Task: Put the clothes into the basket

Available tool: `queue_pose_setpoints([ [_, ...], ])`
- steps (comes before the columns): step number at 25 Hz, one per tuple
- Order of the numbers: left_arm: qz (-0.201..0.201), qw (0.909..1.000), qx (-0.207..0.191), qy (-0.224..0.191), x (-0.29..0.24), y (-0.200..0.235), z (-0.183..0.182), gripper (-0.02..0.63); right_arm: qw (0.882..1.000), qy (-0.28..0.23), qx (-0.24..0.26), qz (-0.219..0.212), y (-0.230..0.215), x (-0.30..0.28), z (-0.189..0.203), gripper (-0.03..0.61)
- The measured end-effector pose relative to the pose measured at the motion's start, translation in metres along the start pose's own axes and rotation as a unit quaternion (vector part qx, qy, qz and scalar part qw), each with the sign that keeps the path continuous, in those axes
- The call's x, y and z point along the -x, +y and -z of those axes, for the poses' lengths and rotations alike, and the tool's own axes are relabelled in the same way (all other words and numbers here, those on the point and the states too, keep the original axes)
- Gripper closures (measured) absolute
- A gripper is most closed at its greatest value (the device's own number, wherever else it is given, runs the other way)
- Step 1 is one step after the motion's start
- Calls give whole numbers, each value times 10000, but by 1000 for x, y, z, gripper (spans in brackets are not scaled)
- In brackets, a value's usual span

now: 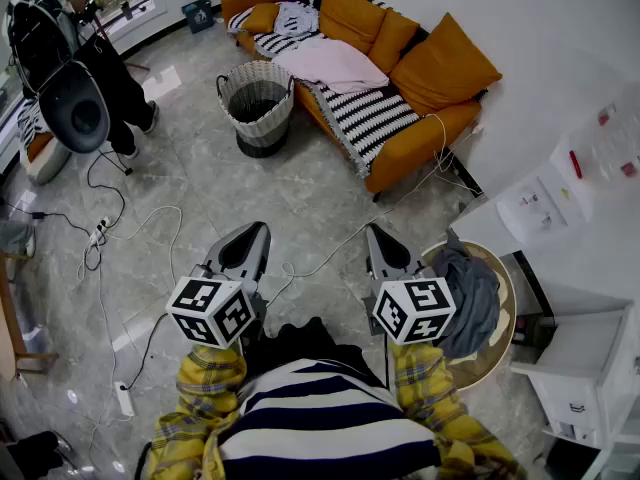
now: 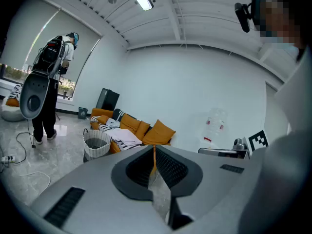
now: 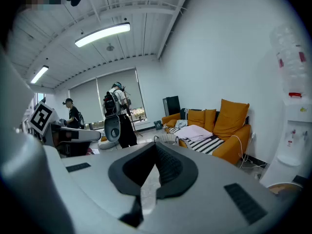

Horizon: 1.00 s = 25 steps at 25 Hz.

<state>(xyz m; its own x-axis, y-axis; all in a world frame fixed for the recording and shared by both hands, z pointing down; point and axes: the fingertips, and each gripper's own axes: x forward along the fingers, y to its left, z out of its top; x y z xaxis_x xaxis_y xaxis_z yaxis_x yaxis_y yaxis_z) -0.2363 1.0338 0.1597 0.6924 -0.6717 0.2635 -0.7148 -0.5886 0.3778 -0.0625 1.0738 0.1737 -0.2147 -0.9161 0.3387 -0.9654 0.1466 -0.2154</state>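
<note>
A woven basket [image 1: 258,103] stands on the floor in front of an orange sofa [image 1: 440,68]. On the sofa lie a pink garment [image 1: 335,65], a pale garment [image 1: 297,18] and a black-and-white striped cloth [image 1: 365,113]. My left gripper [image 1: 260,230] and right gripper [image 1: 373,233] are held side by side close to my body, far short of the basket, both shut with nothing between the jaws. The left gripper view has the basket [image 2: 96,143] beyond the shut left gripper [image 2: 154,150]. Past the shut right gripper [image 3: 156,147] the right gripper view shows the basket [image 3: 165,138] and pink garment [image 3: 197,131].
Grey clothes [image 1: 470,293] are heaped on a round stool by my right side. A white cabinet [image 1: 590,268] fills the right. A person with a backpack rig [image 1: 60,48] stands at the upper left. Cables and a power strip [image 1: 100,233] trail over the tiled floor.
</note>
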Motion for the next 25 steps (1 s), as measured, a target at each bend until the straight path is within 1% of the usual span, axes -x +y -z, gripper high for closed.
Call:
queue_pose_setpoints([
  [4,40,10000,52,26,-4,-4,4,589,9999,-66,-148,-25,-7,5,1,554],
  [9,56,9999,96,43,-8,-7,8,588,9997,10,-220,42,-19,8,8,554],
  [15,-75,9997,234,68,-5,2,8,588,9994,84,-327,-25,-21,3,15,554],
  [20,-226,9994,265,80,-5,14,6,588,9993,127,-305,-146,-20,-8,15,554],
  [25,-199,9994,278,108,-22,28,5,588,9994,168,-180,-222,-16,-30,11,554],
])
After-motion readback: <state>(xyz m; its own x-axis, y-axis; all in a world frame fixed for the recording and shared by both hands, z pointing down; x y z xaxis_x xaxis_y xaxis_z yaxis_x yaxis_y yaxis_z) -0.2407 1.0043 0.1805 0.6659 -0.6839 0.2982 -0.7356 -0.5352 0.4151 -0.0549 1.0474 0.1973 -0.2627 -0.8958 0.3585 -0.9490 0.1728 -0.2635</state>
